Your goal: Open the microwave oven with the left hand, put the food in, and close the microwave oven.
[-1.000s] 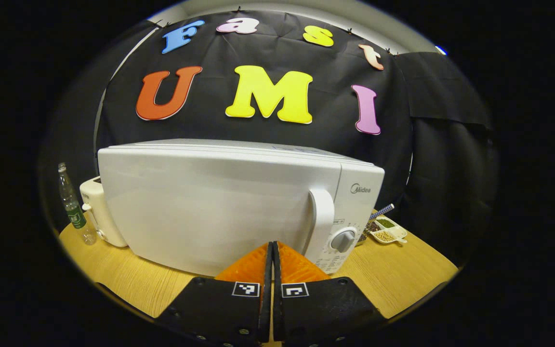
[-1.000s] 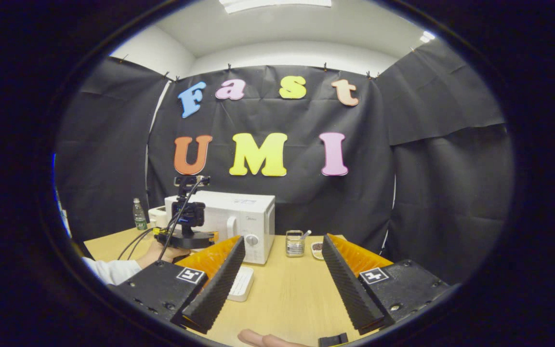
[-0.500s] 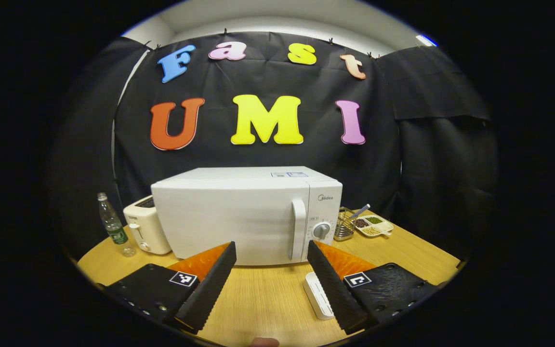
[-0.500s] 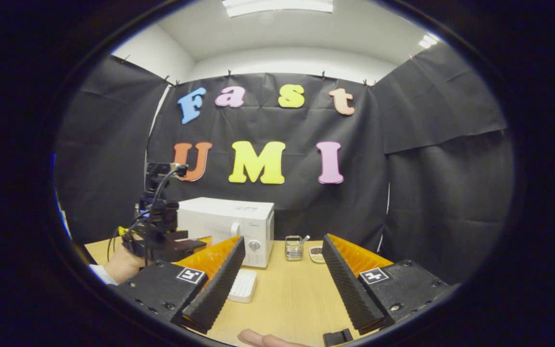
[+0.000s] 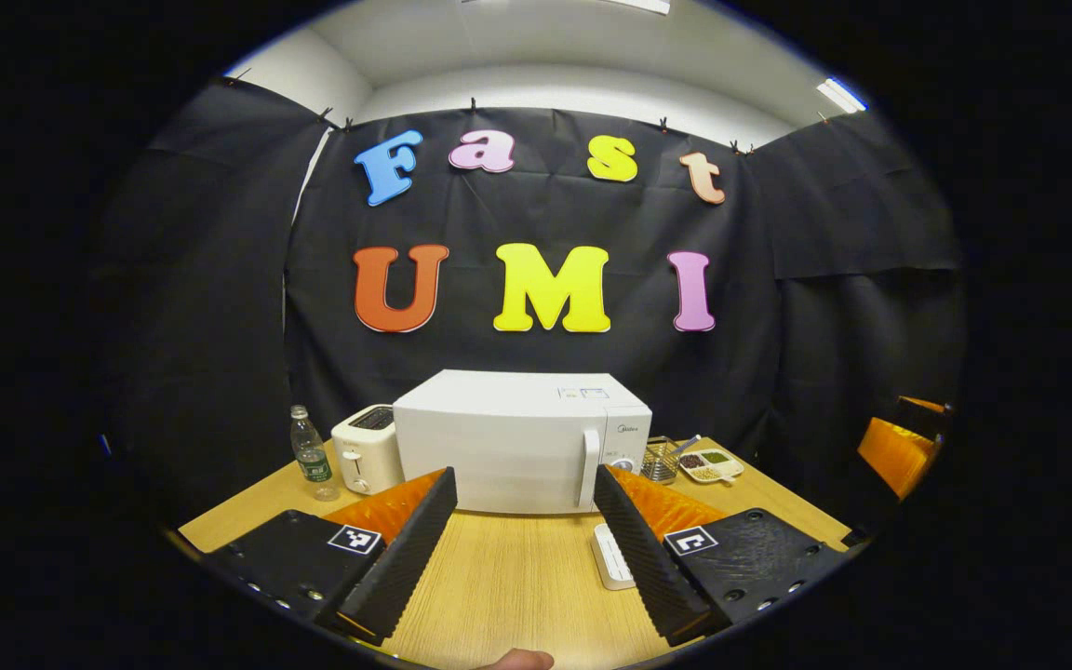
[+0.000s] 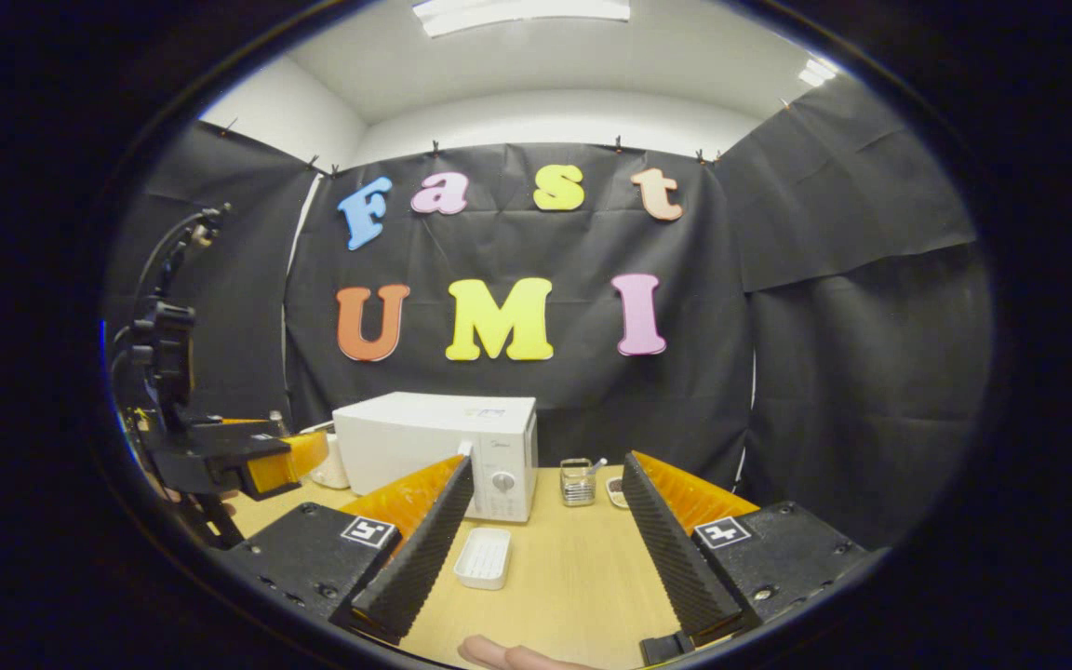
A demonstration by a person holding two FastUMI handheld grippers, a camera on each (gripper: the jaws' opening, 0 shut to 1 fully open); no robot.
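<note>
The white microwave (image 5: 517,437) stands at the back of the wooden table (image 5: 517,586) with its door shut and its handle (image 5: 589,468) on the right side of the door. A small white ribbed tray (image 5: 609,556) lies on the table in front of it, beside the right finger. My left gripper (image 5: 522,549) is open, well back from the microwave, holding nothing. In the right gripper view the microwave (image 6: 424,442) and the tray (image 6: 483,558) sit ahead to the left. My right gripper (image 6: 545,549) is open and empty, and the left gripper (image 6: 285,458) hangs at the far left.
Left of the microwave stand a toaster (image 5: 364,456) and a plastic bottle (image 5: 311,456). To its right are a wire basket (image 5: 659,461) and a divided snack dish (image 5: 711,465). The other gripper (image 5: 899,447) shows at the right edge. A fingertip (image 6: 508,656) shows at the bottom.
My left gripper was shut right at the microwave door; it has opened and drawn far back from it. The right gripper stays open and has backed off slightly.
</note>
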